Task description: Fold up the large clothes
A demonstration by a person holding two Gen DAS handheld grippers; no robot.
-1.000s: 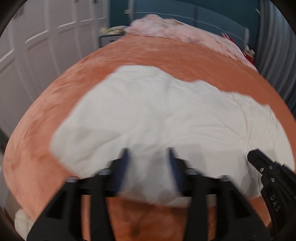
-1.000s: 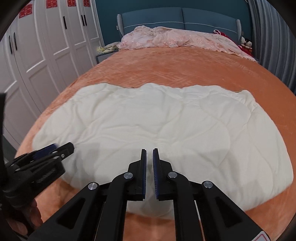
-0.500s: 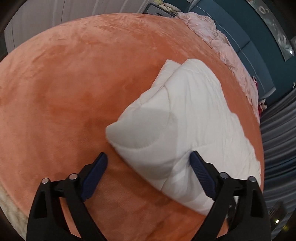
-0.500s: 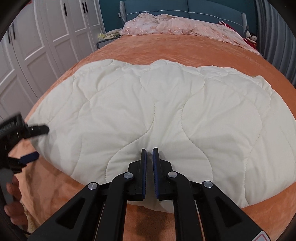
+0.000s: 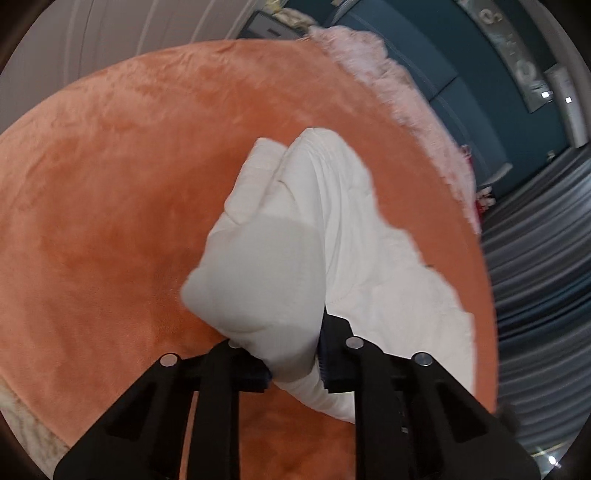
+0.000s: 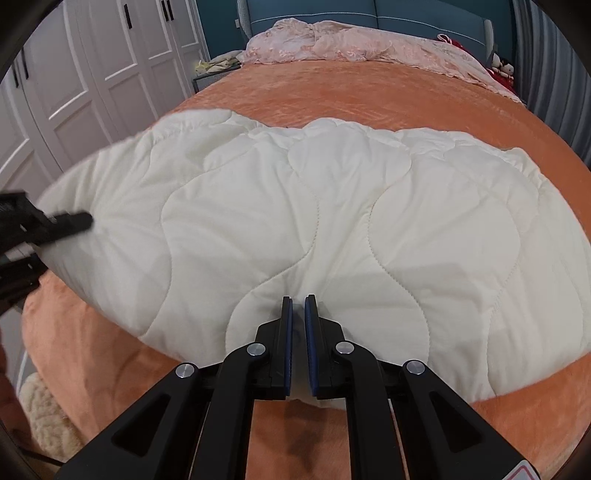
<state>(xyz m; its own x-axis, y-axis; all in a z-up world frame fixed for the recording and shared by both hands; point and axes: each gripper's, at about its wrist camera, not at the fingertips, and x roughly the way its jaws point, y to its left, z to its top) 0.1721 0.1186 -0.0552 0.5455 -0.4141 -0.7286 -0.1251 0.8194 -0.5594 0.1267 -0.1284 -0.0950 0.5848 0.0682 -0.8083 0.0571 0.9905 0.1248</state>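
Here the orange bed (image 6: 369,96) carries the white quilt (image 6: 332,206) spread across it. The left claw (image 5: 295,354) pinches a bunched quilt corner; the right claw (image 6: 298,343) clamps its near edge.

Home bedroom. Big bed (image 6: 369,92) with an orange plush cover fills most of both views. Padded blue headboard (image 6: 369,9) at the far end, against a teal wall. Rumpled pink floral bedding (image 6: 351,42) piled at the head. White panelled wardrobe doors (image 6: 92,74) with dark handles run along one side, grey pleated curtains (image 5: 535,295) along the other. Small nightstand (image 6: 210,79) with clutter beside the headboard. Red and white soft toys (image 6: 502,68) at the far corner.
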